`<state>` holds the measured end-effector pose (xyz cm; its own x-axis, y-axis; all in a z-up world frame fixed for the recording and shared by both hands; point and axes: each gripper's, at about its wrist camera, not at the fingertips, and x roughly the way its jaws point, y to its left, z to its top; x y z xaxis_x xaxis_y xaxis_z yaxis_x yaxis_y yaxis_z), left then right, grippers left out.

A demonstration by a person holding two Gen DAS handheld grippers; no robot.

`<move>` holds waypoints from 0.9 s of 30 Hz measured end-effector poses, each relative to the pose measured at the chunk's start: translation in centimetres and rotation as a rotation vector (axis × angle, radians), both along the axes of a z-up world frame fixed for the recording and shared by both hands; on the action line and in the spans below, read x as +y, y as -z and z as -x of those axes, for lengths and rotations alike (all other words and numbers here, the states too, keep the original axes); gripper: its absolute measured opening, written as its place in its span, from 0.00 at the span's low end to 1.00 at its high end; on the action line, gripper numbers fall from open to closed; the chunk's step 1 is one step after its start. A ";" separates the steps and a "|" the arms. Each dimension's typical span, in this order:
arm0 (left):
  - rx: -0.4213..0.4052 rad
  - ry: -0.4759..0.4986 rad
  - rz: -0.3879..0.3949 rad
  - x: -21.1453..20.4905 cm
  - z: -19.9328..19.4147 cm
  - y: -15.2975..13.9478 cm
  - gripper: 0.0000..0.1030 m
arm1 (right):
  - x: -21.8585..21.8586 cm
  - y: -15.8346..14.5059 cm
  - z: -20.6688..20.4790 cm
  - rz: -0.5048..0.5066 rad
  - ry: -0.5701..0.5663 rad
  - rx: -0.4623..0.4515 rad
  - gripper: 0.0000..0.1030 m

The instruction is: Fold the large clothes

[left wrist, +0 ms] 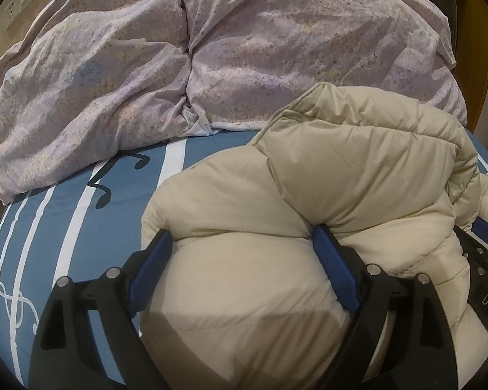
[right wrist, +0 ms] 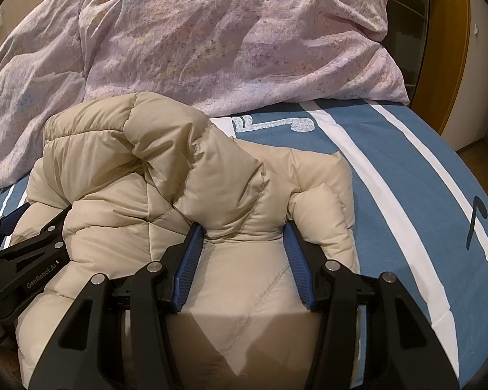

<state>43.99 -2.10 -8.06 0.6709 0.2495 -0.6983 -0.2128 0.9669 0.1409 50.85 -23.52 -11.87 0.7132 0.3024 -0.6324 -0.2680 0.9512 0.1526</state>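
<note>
A cream puffer jacket lies bunched and partly folded on the blue striped bed sheet. My left gripper is closed around a thick fold of the jacket, which bulges between its blue fingers. My right gripper likewise squeezes a puffy fold of the jacket between its blue fingers. The right gripper shows at the right edge of the left wrist view, and the left gripper at the left edge of the right wrist view. The jacket's underside is hidden.
A rumpled pink floral duvet is heaped across the back of the bed, also in the right wrist view. The sheet has white stripes and music notes. A wooden door frame stands at far right.
</note>
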 end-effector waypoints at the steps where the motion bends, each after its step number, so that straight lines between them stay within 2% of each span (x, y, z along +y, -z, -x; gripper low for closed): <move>1: -0.005 -0.003 -0.002 0.0 0.0 0.0 0.86 | 0.0 0.0 0.0 0.001 0.000 -0.001 0.52; 7: -0.017 -0.019 -0.014 0.2 1.5 -1.4 0.87 | -0.8 -0.5 0.2 -0.033 -0.021 0.009 0.53; 9: -0.016 0.002 0.017 0.5 3.1 -2.7 0.87 | -1.6 -1.2 0.7 -0.059 -0.044 0.021 0.56; 13: -0.036 0.037 0.066 2.0 6.4 -5.3 0.87 | -4.1 -2.8 3.0 -0.131 -0.064 -0.011 0.92; 15: -0.034 0.050 0.094 3.6 7.9 -5.9 0.87 | -5.8 -3.3 3.8 -0.160 -0.069 -0.012 0.96; 17: -0.013 0.049 0.136 5.2 8.9 -5.8 0.87 | -7.1 -3.2 3.7 -0.198 -0.083 0.033 0.97; 23: 0.068 0.031 0.332 8.9 10.0 -3.7 0.87 | -9.8 -0.5 1.8 -0.398 -0.131 0.266 0.97; 27: 0.093 0.048 0.363 8.6 9.8 -2.8 0.87 | -8.8 1.2 1.2 -0.401 -0.166 0.342 0.97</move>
<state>34.19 6.52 -5.31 0.6057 -0.0559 -0.7937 -0.1687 0.9658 -0.1967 49.60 -32.28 -13.11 0.4098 0.6583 -0.6314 -0.2809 0.7496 0.5993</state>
